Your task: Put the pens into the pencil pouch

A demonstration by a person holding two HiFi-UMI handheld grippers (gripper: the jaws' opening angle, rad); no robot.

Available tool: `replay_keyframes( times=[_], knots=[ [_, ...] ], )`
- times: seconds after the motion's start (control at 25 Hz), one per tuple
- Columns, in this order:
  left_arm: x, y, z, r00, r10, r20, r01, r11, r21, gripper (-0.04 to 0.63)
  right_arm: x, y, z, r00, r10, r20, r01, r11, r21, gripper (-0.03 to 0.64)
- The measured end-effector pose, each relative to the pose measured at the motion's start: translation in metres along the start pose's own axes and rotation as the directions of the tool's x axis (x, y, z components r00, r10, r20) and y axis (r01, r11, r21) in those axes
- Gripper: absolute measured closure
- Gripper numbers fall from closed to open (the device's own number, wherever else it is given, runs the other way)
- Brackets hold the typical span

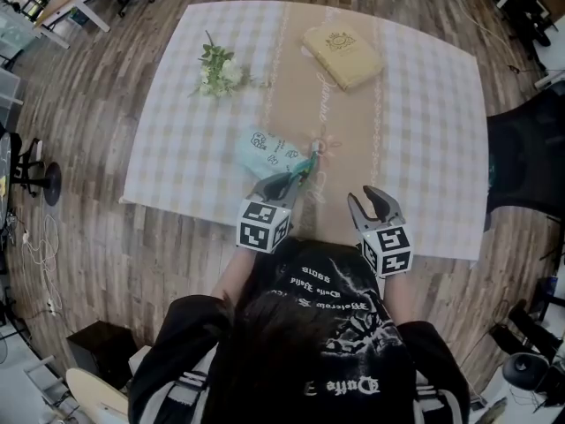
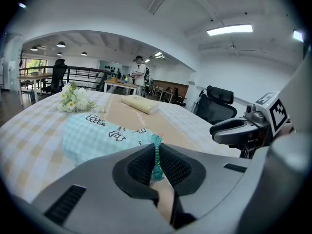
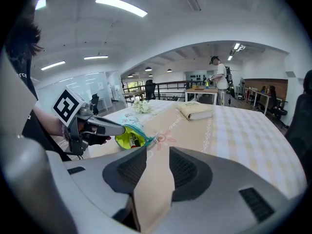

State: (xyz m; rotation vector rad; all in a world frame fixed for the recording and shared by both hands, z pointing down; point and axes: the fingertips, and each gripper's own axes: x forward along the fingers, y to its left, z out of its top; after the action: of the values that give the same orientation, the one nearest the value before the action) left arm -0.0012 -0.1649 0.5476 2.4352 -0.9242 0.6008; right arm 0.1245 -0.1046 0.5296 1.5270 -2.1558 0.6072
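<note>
Head view: table (image 1: 424, 131) shows no loose pens | pencil pouch (image 1: 265, 151) lies near its front edge | left gripper (image 1: 294, 179) clamped on pouch's zipper edge | right gripper (image 1: 366, 201) jaws apart, empty | pen (image 3: 132, 140) visible inside the open mouth; probably only closing remains.

pencil pouch (image 1: 265, 151): teal check | tablecloth (image 1: 424, 122): pale check | book (image 1: 342, 56): cream

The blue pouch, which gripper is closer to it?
Left. The left gripper is clamped on the open zipper edge of the blue pouch, touching it. The right gripper is open and empty, off to one side, not touching the pouch.
</note>
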Motion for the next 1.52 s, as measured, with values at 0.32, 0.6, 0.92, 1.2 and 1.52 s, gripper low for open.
replay_keyframes(
  times=[0.32,0.6,0.92,1.2,1.52],
  knots=[
    [0.001,0.005,-0.013,1.000,-0.010,-0.024,0.009,1.000,-0.025,0.554,0.001,0.005,-0.013,1.000,0.003,-0.029,-0.002,0.999,0.036,0.433],
    [-0.008,-0.002,-0.007,0.998,-0.056,0.003,0.056,0.998,-0.036,0.465,0.003,0.013,-0.012,1.000,0.011,-0.028,-0.010,0.999,0.035,0.417],
    [-0.034,-0.016,0.009,0.993,-0.088,0.080,0.088,0.996,0.007,0.439,-0.003,0.025,-0.007,1.000,0.006,0.002,-0.006,1.000,0.014,0.414],
    [-0.068,-0.024,0.013,0.986,-0.091,0.143,0.083,0.995,0.062,0.437,-0.020,0.033,0.006,0.996,-0.037,0.082,0.036,0.999,0.008,0.415],
    [-0.100,-0.027,0.006,0.978,-0.081,0.192,0.065,0.994,0.085,0.437,-0.039,0.044,0.007,0.987,-0.084,0.138,0.084,0.996,0.008,0.417]
  ],
)
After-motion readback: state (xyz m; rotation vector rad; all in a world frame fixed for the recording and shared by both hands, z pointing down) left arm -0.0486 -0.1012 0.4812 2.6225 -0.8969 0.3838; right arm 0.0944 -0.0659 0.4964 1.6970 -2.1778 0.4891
